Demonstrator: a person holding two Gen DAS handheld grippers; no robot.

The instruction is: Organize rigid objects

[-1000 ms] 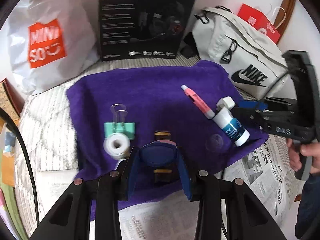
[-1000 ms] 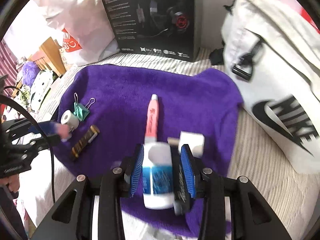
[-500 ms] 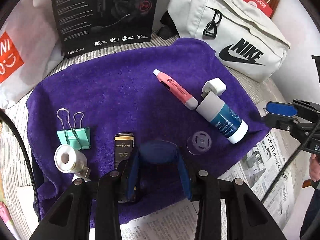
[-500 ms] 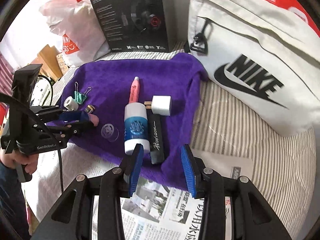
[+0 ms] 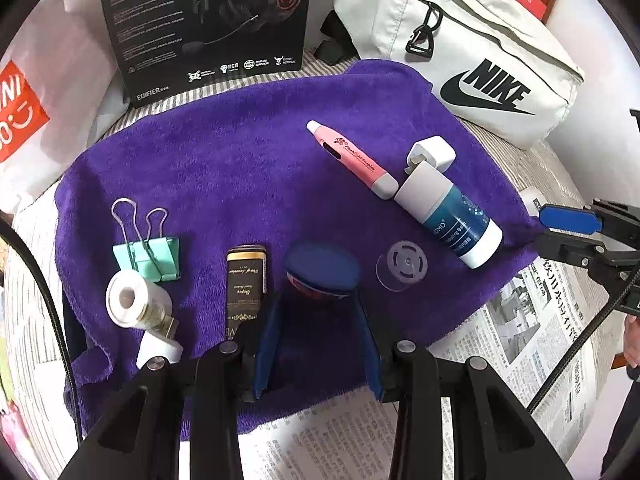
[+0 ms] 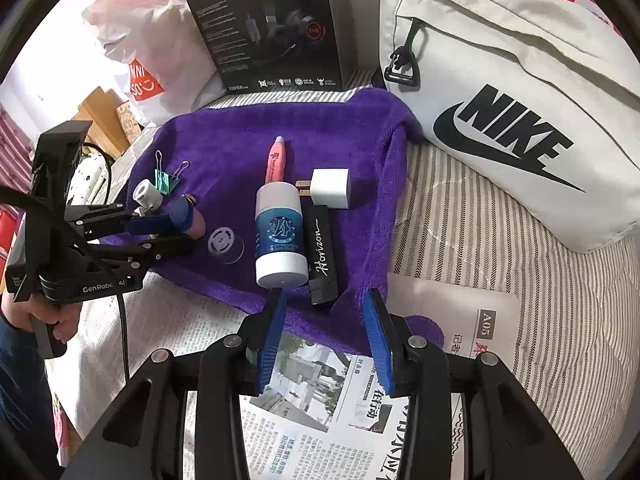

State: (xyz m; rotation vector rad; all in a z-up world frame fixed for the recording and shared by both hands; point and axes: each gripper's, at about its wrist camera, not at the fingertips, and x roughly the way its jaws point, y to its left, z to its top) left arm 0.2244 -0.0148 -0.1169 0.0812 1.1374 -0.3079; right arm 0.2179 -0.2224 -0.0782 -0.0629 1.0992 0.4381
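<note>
Since a second ago the right tongs have let go of the blue-and-white bottle and drawn back off the purple towel; they now hang released, blue pads spread wide, over the newspaper at the towel's near edge. The left tongs have pulled back too, and the round blue-lidded case that sat between their pads now lies at their tips; in the right wrist view the pads appear to bracket it, but whether they are clenched on it or merely beside it cannot be told. The bottle lies on its side on the towel, its white cap touching the grey end of the pink pen. A white charger plug sits just beside the bottle's cap end, and a black stick marked Horizon lies alongside the bottle. A clear round disc rests between the case and the bottle. Left of the case lies a black-and-gold tube, then a mint binder clip touching a white tape roll. Behind the towel stand a black headset box, a white Nike bag and a white shopping bag, all on a striped bed.
</note>
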